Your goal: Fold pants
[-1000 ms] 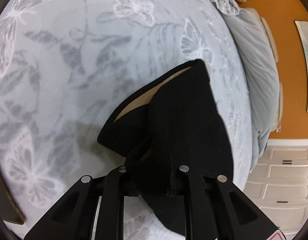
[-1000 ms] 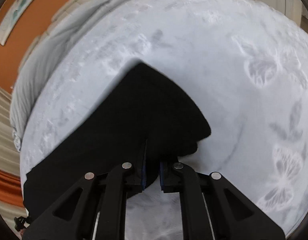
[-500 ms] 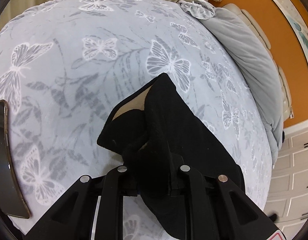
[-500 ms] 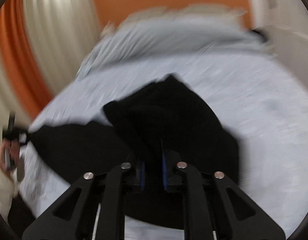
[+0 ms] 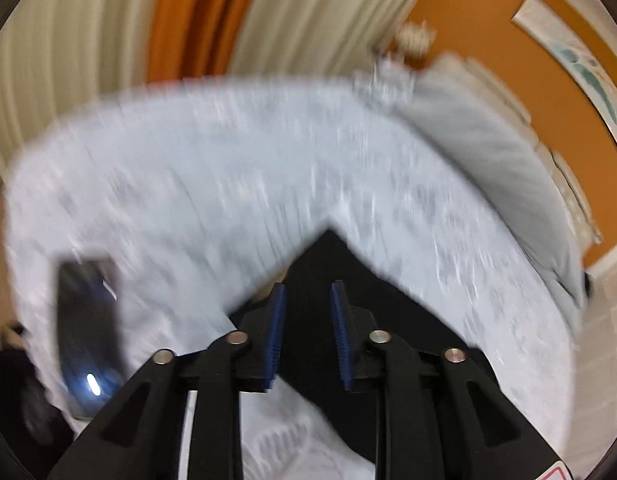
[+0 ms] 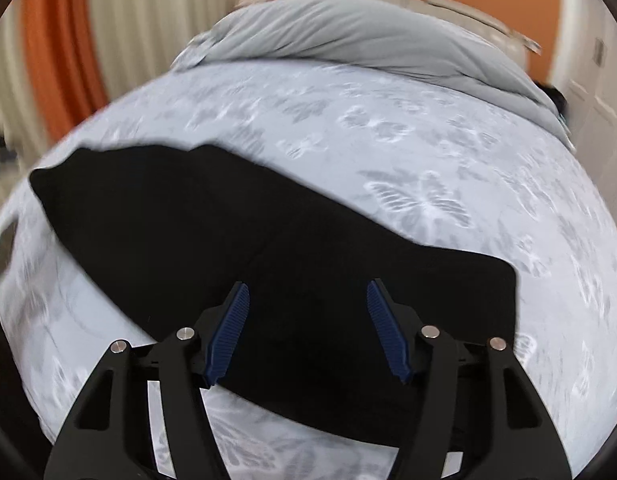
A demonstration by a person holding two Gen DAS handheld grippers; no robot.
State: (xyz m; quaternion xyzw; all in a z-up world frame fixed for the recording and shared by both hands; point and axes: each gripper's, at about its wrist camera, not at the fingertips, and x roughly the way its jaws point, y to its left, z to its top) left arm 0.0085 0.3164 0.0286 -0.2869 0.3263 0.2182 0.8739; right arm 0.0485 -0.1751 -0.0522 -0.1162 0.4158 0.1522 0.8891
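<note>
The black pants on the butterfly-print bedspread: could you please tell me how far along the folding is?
Done: the black fabric pants lie as one long flattened strip on the pale butterfly-print bedspread, apparently folded leg over leg. In hand: nothing; the left hand-held gripper and right hand-held gripper are both open above the cloth. Left: probably folding the strip crosswise.
</note>
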